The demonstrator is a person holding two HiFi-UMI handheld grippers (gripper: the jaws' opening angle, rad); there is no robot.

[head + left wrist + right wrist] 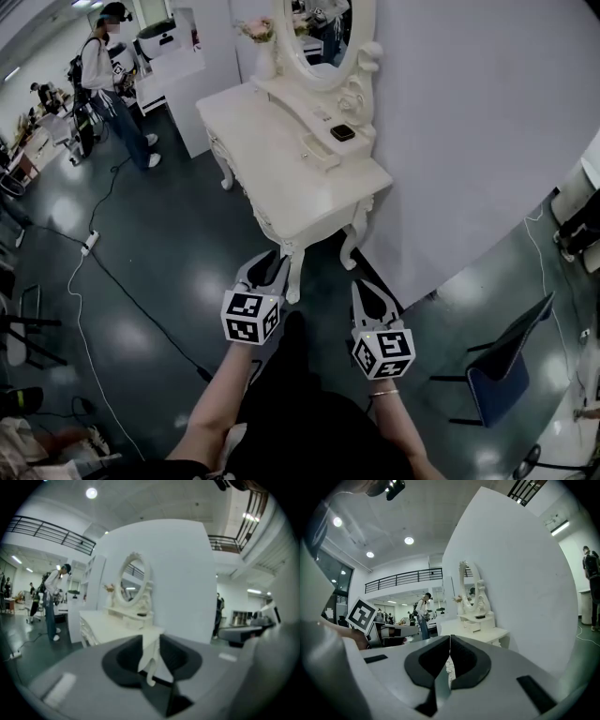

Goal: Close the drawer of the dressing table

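Note:
The white dressing table (272, 159) with an oval mirror (323, 37) stands against a white wall panel, ahead of both grippers. On its raised shelf a small drawer (320, 152) sticks out toward the tabletop; it also shows as the drawer (471, 627) in the right gripper view. My left gripper (265, 265) hovers near the table's front corner leg (292, 277), open, with nothing between its jaws; the leg (151, 660) shows through the gap. My right gripper (371, 294) hangs to the right, near the other front leg, its jaws shut and empty.
A person (103, 75) stands at the far left by other white furniture. A cable and power strip (89, 243) lie on the dark floor. A blue chair (511, 361) stands at the right. A black item (343, 132) and a flower vase (259, 33) rest on the table.

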